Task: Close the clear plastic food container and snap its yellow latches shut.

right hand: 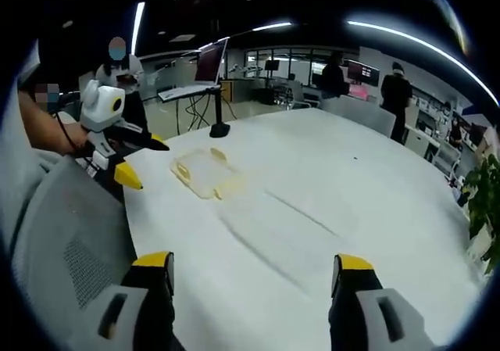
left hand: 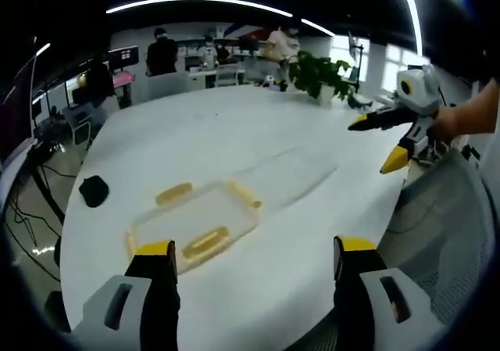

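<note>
Hovering open, left gripper (left hand: 255, 261) and right gripper (right hand: 254, 273) near container (left hand: 195, 226); lid (left hand: 289, 175) lies beside it. Next: place lid on.

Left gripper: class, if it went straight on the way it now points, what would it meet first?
Probably the clear container with yellow latches on the white table, lying just ahead of the open left gripper; depth is uncertain.

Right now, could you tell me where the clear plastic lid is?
The clear plastic lid lies flat on the white table, just beyond the yellow-latched container.
</note>
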`<state>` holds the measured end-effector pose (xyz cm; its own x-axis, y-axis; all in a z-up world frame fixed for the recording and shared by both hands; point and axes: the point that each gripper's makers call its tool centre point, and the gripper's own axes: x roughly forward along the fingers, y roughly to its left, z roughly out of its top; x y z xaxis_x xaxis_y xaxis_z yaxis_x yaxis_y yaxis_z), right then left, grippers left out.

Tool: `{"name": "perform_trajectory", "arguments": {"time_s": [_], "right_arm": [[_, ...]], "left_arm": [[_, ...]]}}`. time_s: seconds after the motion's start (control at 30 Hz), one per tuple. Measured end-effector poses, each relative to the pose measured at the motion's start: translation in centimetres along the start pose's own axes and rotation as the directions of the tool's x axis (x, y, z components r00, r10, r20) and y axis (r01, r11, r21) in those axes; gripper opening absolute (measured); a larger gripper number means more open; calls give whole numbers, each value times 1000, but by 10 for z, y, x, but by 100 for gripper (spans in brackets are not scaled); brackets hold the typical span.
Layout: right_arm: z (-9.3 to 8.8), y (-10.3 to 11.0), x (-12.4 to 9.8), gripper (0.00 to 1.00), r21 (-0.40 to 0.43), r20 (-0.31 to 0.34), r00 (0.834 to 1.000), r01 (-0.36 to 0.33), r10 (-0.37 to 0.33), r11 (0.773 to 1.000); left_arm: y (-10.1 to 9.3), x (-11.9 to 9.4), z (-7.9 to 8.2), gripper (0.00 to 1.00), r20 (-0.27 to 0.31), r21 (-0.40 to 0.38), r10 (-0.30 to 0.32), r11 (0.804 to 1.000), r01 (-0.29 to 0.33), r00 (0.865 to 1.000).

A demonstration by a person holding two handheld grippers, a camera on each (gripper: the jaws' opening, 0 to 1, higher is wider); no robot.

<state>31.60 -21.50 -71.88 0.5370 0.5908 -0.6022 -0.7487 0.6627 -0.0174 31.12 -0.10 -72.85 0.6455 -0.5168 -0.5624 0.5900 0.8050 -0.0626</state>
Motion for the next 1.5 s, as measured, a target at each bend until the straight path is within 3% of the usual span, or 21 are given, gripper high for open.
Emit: {"name": "perform_trajectory", "arguments": {"time_s": [0.93,1.5], "right_arm": [[21,14,32,74,-114,-50,995,-97,92,989],[42,21,53,72,-203,-74,985,-169,157,964]], "left_arm": [[27,2,-10,76,-60,93,-17,995,23,998],[48,3,-11,74,-87,159,-34,986,48,996]]}}
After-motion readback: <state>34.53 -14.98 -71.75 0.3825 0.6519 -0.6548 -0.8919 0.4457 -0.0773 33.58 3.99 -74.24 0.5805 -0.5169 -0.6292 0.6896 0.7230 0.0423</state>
